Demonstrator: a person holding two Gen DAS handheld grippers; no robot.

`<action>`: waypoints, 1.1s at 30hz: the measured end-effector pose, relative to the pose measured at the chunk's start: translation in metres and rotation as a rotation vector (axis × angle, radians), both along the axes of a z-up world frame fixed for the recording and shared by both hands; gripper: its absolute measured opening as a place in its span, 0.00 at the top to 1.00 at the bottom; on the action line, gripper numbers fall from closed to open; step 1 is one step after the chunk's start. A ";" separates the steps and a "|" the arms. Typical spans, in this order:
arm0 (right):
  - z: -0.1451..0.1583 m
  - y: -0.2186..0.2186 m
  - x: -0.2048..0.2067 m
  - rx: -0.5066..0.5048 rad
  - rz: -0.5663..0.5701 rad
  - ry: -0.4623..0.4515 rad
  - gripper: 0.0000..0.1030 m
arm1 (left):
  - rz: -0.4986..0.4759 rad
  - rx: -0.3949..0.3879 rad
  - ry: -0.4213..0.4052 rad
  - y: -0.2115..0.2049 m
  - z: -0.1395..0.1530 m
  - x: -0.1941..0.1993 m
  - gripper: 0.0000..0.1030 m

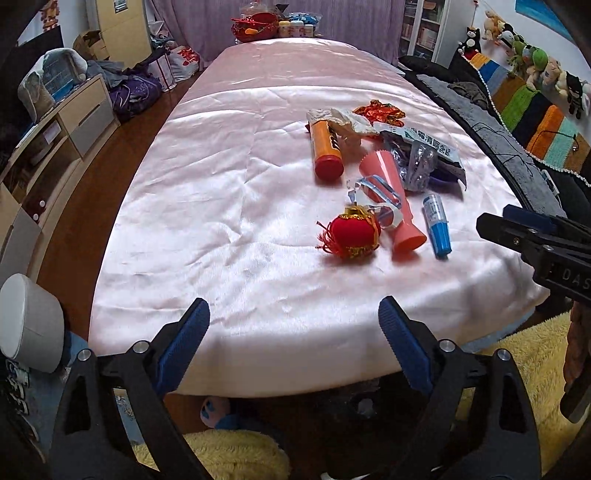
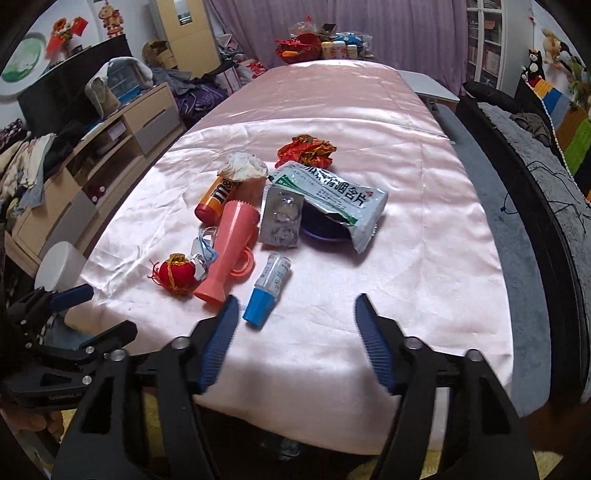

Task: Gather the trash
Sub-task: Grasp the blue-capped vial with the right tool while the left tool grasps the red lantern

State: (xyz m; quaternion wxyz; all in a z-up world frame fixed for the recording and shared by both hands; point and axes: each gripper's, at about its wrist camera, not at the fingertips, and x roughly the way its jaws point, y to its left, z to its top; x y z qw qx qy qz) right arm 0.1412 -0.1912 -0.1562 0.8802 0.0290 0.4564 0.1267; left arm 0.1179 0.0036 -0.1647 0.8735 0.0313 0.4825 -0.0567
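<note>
A pile lies on the pink tablecloth (image 1: 229, 206): an orange tube with a red cap (image 1: 325, 151) (image 2: 216, 199), a pink vase-shaped cup (image 1: 393, 206) (image 2: 229, 251), a blue-capped tube (image 1: 437, 225) (image 2: 267, 291), a red tasselled ball (image 1: 352, 234) (image 2: 175, 273), a foil lozenge bag (image 2: 332, 199) (image 1: 424, 144), a blister pack (image 2: 282, 218), crumpled tissue (image 2: 243, 166) and a red wrapper (image 2: 306, 149). My left gripper (image 1: 295, 314) is open over the near table edge, left of the pile. My right gripper (image 2: 295, 306) is open, just short of the blue-capped tube.
A white cylindrical bin (image 1: 31, 328) (image 2: 61, 266) stands at the table's near-left corner. A dark bowl (image 2: 321, 227) sits under the bag. Jars and a red basket (image 1: 258, 26) stand at the far end. A sofa (image 2: 535, 184) runs along the right, cabinets (image 1: 55, 129) on the left.
</note>
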 end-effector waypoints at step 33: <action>-0.029 0.015 0.041 -0.114 0.039 0.030 0.80 | -0.113 -0.086 0.080 -0.035 -0.019 0.062 0.68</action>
